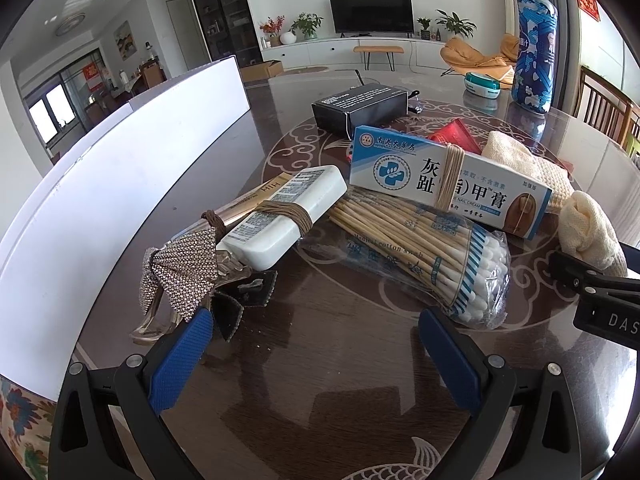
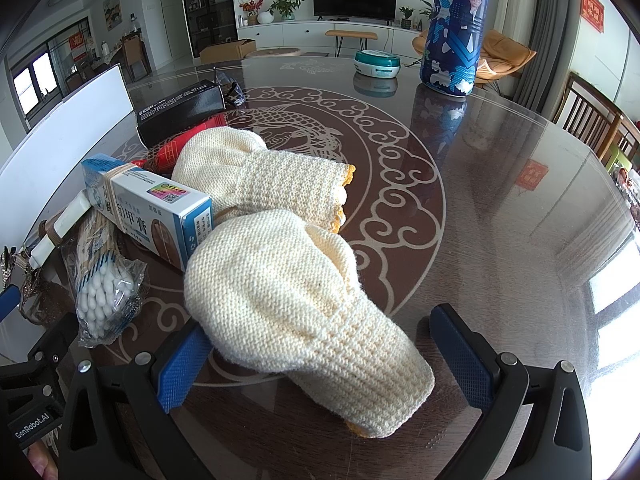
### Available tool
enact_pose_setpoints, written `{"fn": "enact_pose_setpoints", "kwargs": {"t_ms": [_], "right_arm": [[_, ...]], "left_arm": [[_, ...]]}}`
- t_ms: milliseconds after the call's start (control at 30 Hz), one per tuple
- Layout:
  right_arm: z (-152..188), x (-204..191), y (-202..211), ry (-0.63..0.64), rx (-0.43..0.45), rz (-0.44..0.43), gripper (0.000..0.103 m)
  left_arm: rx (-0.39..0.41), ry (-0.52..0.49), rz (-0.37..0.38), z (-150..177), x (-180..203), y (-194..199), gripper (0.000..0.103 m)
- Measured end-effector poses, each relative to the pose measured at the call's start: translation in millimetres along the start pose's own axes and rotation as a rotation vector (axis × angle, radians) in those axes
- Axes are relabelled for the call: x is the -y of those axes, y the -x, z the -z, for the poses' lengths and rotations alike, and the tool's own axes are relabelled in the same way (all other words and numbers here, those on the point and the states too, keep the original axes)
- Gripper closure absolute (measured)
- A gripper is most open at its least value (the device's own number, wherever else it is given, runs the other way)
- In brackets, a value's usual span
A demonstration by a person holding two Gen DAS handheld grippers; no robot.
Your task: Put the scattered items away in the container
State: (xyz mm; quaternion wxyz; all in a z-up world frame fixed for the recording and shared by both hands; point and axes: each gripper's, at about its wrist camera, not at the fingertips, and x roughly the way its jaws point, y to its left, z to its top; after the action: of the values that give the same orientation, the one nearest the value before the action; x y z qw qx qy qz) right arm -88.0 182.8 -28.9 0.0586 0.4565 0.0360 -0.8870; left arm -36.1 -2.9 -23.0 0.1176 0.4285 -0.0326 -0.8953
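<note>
The left gripper is holding its jaws wide apart over the bare worktop, gripping nothing. A sparkly hair clip is touching the left jaw's tip, and the cotton swab bag is lying just ahead. The right gripper is also spreading its jaws wide, around the cuff of a cream knitted glove. The white container is standing off to the left.

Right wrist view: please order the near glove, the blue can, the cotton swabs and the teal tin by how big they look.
1. Near glove, though it lies nearest the camera.
2. Blue can, top cut off.
3. Cotton swabs.
4. Teal tin, farthest away.
</note>
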Motion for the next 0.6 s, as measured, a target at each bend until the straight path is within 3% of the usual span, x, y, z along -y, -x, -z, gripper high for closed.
{"fn": "enact_pose_setpoints", "kwargs": {"t_ms": [600], "right_arm": [[0.0, 0.0, 0.0, 0.0, 0.0, 0.0, 0.0]], "left_arm": [[-0.002, -0.001, 0.004, 0.7, 0.5, 0.2, 0.0]]}}
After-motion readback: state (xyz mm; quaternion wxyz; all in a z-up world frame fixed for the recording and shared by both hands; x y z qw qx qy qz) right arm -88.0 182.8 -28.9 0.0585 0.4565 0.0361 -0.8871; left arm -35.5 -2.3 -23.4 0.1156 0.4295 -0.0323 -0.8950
